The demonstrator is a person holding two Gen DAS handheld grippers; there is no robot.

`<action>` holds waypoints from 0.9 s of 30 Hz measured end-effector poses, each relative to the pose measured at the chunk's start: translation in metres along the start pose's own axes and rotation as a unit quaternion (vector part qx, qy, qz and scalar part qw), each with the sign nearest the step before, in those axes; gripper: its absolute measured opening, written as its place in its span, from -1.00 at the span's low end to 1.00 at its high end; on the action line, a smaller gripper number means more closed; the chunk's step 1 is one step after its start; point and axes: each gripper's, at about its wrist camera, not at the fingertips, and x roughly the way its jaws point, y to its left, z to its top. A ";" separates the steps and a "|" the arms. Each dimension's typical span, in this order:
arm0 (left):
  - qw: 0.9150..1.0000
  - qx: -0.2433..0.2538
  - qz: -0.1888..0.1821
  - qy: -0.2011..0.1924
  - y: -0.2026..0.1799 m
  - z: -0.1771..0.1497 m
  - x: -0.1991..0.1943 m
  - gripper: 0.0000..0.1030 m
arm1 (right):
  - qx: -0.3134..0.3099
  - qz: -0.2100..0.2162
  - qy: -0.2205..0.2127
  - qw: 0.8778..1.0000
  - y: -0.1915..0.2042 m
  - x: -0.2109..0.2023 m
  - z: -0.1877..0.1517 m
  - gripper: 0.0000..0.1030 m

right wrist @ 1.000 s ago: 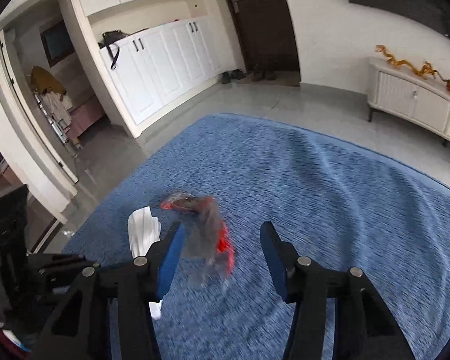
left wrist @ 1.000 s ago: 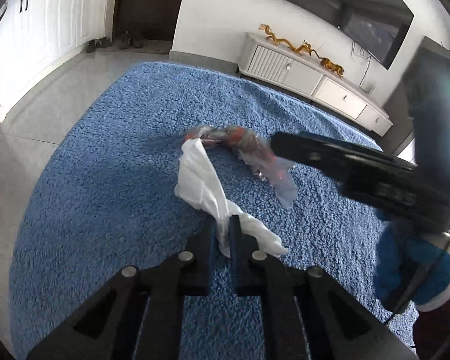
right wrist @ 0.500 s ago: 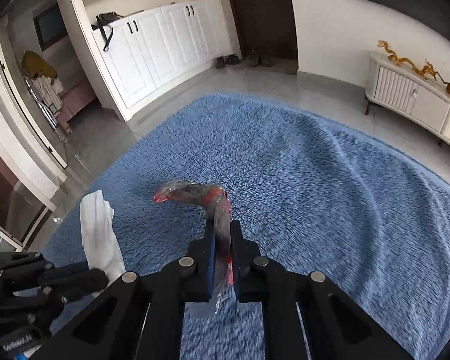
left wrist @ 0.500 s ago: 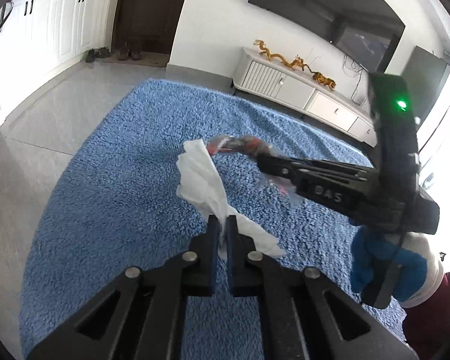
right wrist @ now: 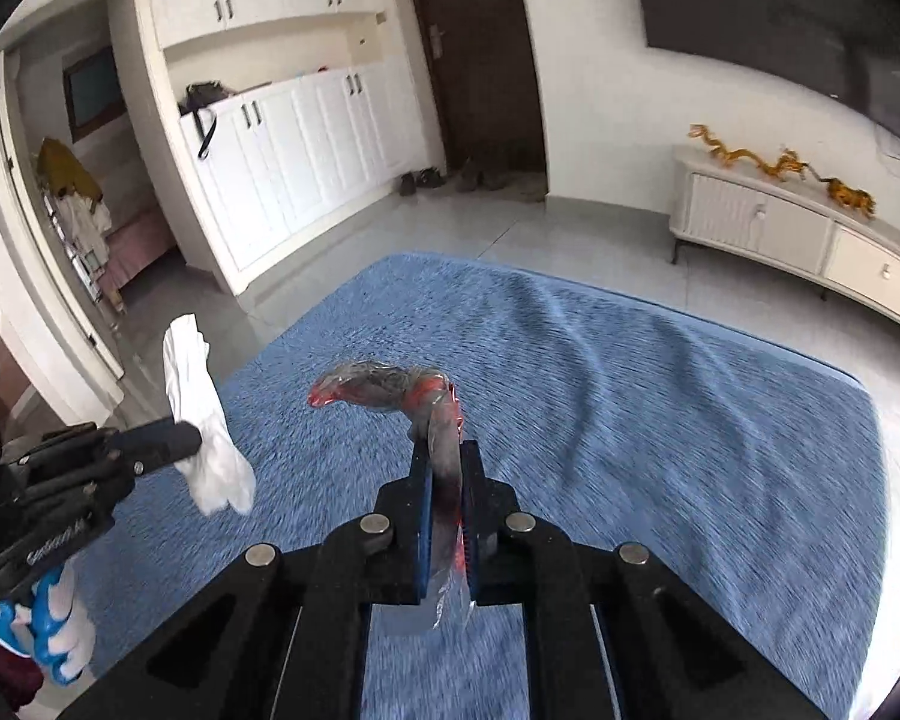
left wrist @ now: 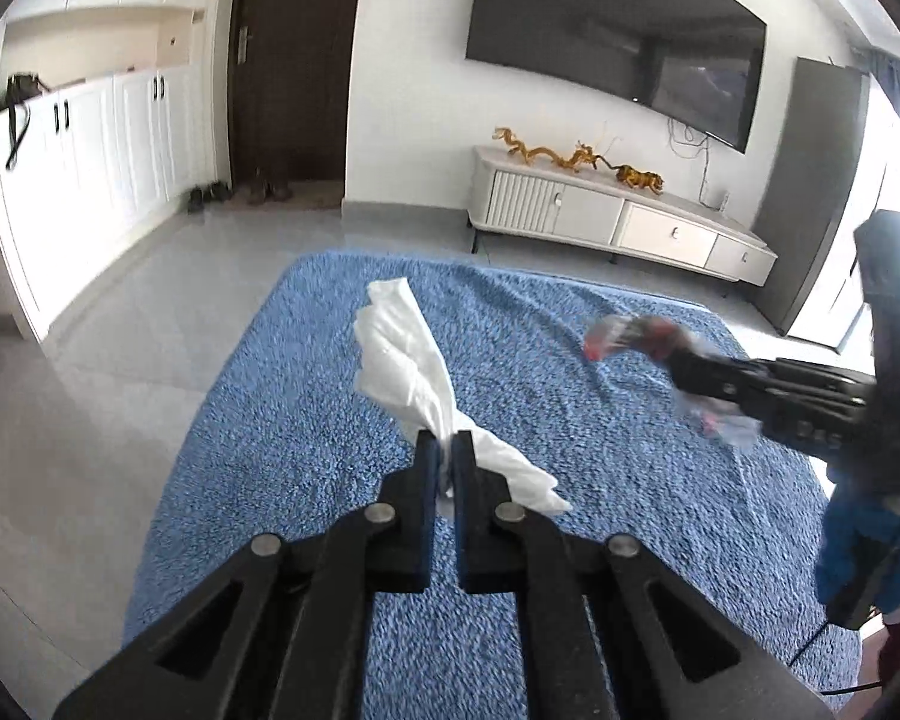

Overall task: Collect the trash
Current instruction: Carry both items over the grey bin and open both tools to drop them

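While pinched mid-length, centre frame: left gripper [left wrist: 444,450] nipping limp white tissue [left wrist: 405,354]; right gripper [right wrist: 445,468] clamping crinkly, slippery plastic wrapper [right wrist: 390,387]; both featherlight.

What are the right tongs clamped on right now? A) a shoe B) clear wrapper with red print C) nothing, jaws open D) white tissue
B: in the right wrist view the right tongs are shut on the clear wrapper with red print, held above the blue rug; the white tissue is in the left tongs.
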 end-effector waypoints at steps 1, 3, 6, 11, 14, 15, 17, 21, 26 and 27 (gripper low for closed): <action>1.000 0.003 0.000 -0.003 -0.003 -0.001 -0.005 -0.92 | 0.003 -0.005 -0.004 1.000 -0.002 -0.008 -0.004 -0.84; 1.000 0.010 0.000 -0.008 -0.010 -0.002 -0.014 -0.92 | 0.012 -0.018 -0.016 1.000 -0.006 -0.030 -0.012 -0.84; 1.000 0.023 0.003 -0.018 -0.019 -0.006 -0.027 -0.92 | 0.024 -0.036 -0.030 0.999 -0.010 -0.056 -0.020 -0.84; 0.999 0.041 0.004 -0.030 -0.039 -0.008 -0.044 -0.92 | 0.042 -0.061 -0.051 0.996 -0.022 -0.097 -0.041 -0.84; 0.998 0.050 0.002 -0.035 -0.050 -0.009 -0.051 -0.92 | 0.052 -0.073 -0.061 0.994 -0.031 -0.119 -0.056 -0.84; 0.998 0.055 0.003 -0.037 -0.055 -0.009 -0.055 -0.92 | 0.054 -0.078 -0.064 0.993 -0.033 -0.126 -0.061 -0.84; 0.997 0.063 0.001 -0.040 -0.065 -0.010 -0.060 -0.92 | 0.063 -0.087 -0.070 0.992 -0.040 -0.139 -0.070 -0.84; 0.995 0.084 -0.001 -0.047 -0.089 -0.011 -0.069 -0.92 | 0.086 -0.100 -0.085 0.988 -0.059 -0.164 -0.087 -0.84; 0.993 0.110 -0.003 -0.051 -0.118 -0.011 -0.074 -0.92 | 0.106 -0.119 -0.103 0.982 -0.077 -0.193 -0.107 -0.84; 0.992 0.115 -0.003 -0.051 -0.123 -0.011 -0.074 -0.92 | 0.107 -0.121 -0.104 0.981 -0.079 -0.197 -0.109 -0.84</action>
